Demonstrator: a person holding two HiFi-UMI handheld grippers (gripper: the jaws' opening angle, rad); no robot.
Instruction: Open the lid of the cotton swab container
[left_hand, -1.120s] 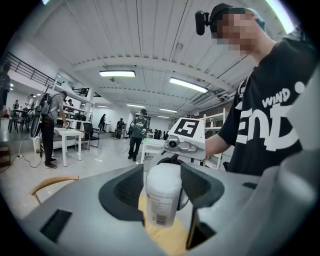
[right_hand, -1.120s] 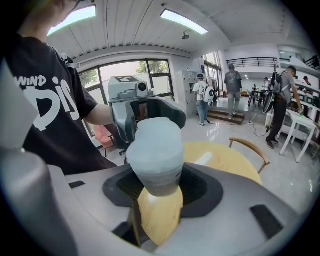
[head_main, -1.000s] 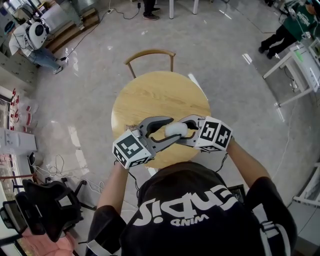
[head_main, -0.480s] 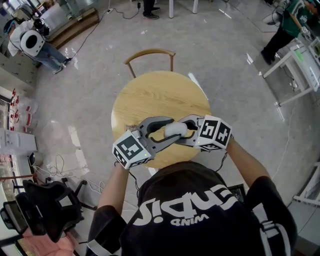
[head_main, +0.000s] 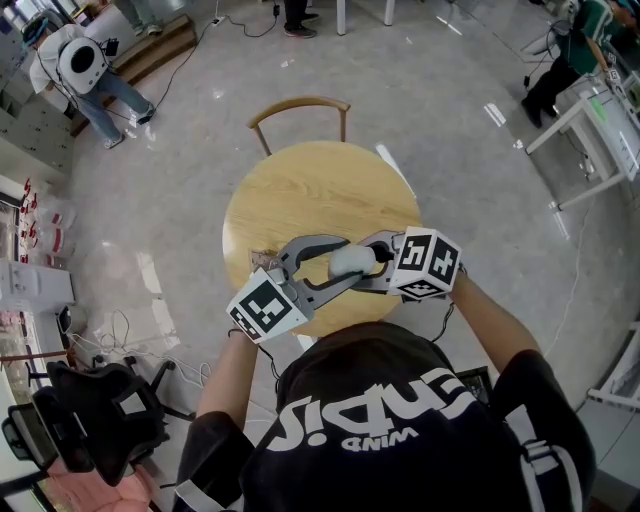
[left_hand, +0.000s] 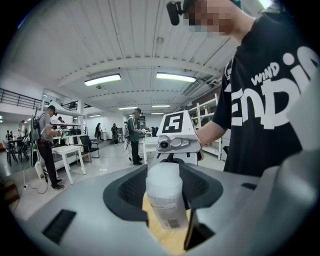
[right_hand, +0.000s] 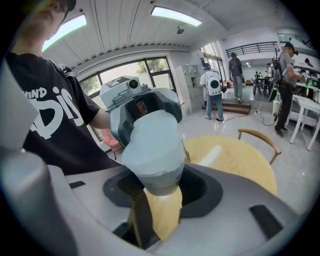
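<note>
A small cotton swab container (head_main: 350, 260) with a pale lid is held above the near edge of the round wooden table (head_main: 300, 190). Its translucent labelled body and white lid (left_hand: 163, 175) stand upright in the left gripper view. My left gripper (head_main: 347, 262) reaches in from the left; its jaws have just been closing, and the container (left_hand: 165, 200) now sits between them with the pads against its sides. My right gripper (head_main: 364, 262) comes from the opposite side and is shut on the body just under the wide lid (right_hand: 151, 142).
A wooden chair (head_main: 300, 105) stands at the table's far side. A black office chair (head_main: 90, 410) is on the floor at lower left. White tables (head_main: 600, 130) and people stand far off around the hall.
My left gripper has rolled a little, and its marker cube sits slightly lower. The container and the right gripper have stayed where they were.
</note>
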